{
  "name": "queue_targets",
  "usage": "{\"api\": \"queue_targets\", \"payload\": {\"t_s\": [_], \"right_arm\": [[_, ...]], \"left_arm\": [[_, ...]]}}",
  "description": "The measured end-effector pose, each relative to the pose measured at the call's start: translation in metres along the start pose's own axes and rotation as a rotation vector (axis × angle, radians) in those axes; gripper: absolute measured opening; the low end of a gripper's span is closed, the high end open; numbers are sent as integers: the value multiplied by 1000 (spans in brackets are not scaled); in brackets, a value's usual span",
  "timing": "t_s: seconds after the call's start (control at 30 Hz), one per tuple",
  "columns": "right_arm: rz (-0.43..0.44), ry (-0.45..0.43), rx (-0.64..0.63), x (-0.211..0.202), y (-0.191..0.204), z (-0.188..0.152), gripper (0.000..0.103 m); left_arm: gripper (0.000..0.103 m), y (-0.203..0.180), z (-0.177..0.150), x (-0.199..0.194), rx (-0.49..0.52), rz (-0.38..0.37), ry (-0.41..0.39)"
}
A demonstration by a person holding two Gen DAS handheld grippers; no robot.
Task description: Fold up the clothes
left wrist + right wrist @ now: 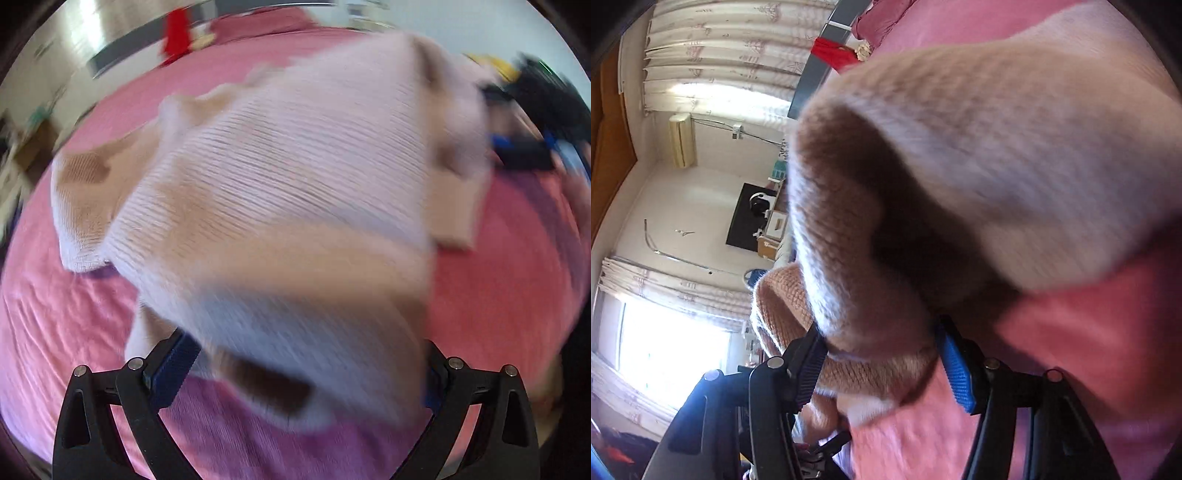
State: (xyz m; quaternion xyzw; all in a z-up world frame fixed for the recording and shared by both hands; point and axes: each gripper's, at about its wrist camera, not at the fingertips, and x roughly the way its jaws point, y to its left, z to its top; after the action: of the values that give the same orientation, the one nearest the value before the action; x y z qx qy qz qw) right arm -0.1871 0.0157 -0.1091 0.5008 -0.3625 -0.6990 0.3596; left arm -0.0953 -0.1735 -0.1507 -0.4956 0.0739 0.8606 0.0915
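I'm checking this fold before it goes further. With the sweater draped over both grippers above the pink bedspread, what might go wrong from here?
1. The right gripper has its pads apart with sweater fabric loose between them; that edge may slip and undo the fold.
2. The left gripper also looks wide open, so the knit may only be draped and slide off.
3. The sweater hangs bunched above the bedspread; it may land creased.

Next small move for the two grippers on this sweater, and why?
Probably back the right gripper off the sweater: its jaws stand apart with knit loosely between them. The left gripper looks wide open too, fabric draped over it on the pink bedspread.
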Motion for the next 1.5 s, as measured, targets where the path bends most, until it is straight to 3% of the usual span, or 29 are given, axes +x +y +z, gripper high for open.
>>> {"api": "queue_targets", "payload": {"t_s": [0.17, 0.27, 0.33, 0.4, 0.5, 0.57, 0.73, 0.83, 0.93, 0.97, 1.03, 1.1, 1.13, 1.17, 1.23, 1.3, 1.4, 1.5], "right_arm": [[-66, 10, -57, 22, 3, 19, 63], [-53, -9, -55, 26, -4, 16, 64], [-21, 2, -15, 24, -11, 15, 54], [71, 11, 76, 16, -19, 13, 23], [271, -17, 218, -8, -28, 5, 19], [301, -17, 213, -23, -22, 0, 18], [387, 4, 161, -65, 6, -16, 18], [491, 3, 167, -96, 21, -27, 16], [638, -31, 146, -127, 46, -26, 11], [655, -47, 113, -138, 61, -29, 11], [578, -69, 10, -159, 85, -30, 14], [421, -90, -88, -168, 103, -37, 37], [332, -92, -126, -170, 107, -43, 40], [209, -81, -152, -166, 98, -52, 45], [74, -38, -148, -137, 79, -63, 46], [-31, 49, -64, -99, 41, -79, 46], [-69, 136, 34, -44, 2, -95, 46], [-78, 133, -52, -25, 22, -101, 46]], "left_arm": [[100, 14, 34, 18, -104, -11, -18], [100, 25, 43, 24, -177, -104, -34], [97, 37, 50, 19, -240, -198, -41], [77, 50, 57, 10, -300, -304, -48], [72, 64, 67, -23, -338, -427, -117], [72, 73, 71, -49, -353, -499, -170], [65, 83, 46, -122, -393, -656, -273], [65, 88, 21, -172, -406, -737, -327], [65, 80, 18, -205, -403, -789, -373], [65, 78, 19, -217, -398, -781, -379], [65, 71, 10, -225, -374, -725, -347], [69, 62, -2, -216, -351, -649, -290], [72, 59, -9, -205, -353, -583, -246], [80, 57, -16, -191, -360, -522, -202], [82, 58, -28, -160, -394, -417, -114], [82, 61, -35, -128, -424, -337, -27], [82, 64, -36, -98, -421, -229, 39], [82, 64, -27, -86, -383, -159, 14]]}}
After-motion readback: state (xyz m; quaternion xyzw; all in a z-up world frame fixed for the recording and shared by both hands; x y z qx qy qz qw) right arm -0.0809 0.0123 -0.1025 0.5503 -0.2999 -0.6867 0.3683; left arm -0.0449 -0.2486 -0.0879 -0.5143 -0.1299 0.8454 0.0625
